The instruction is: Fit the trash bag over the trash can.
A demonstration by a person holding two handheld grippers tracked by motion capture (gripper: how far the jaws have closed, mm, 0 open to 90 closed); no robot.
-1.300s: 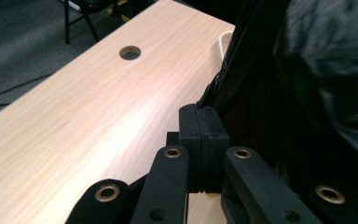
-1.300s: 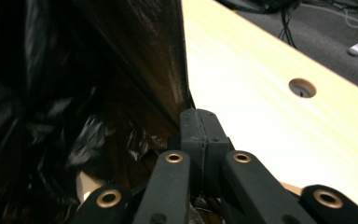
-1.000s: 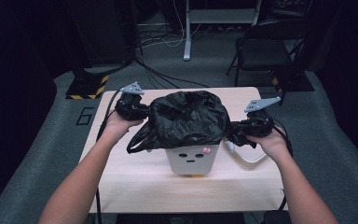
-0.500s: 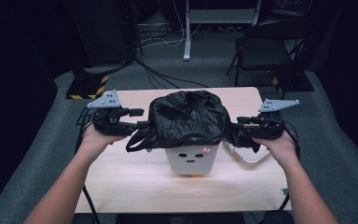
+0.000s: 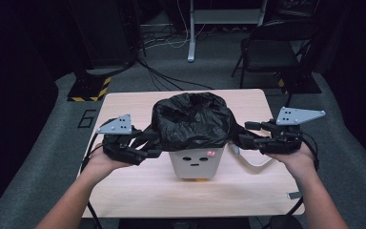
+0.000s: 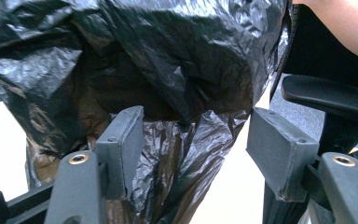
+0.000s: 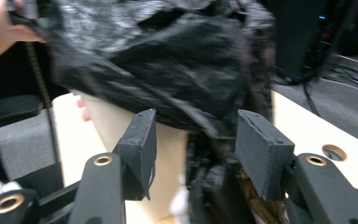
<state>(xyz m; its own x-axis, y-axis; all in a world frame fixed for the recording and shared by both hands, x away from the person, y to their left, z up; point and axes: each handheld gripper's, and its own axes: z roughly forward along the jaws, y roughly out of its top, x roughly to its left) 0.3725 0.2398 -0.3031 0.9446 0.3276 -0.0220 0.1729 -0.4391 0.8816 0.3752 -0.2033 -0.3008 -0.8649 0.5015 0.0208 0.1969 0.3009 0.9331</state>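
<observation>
Well, no readable writing: just a printed face and pink mark on the white bin, which stands upright mid-table. Its black bag drapes over the rim. My left gripper and right gripper flank it, jaws just opening, bag film loose between them, unpinched. Bare tabletop lies before the bin.

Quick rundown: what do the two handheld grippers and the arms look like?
Both the left gripper and right gripper are black with dark grey block pads, brass-coloured pivot rivets, a grey three-cornered plate with holes on top, and trailing black cables. Forearms are bare, no sleeves.
</observation>
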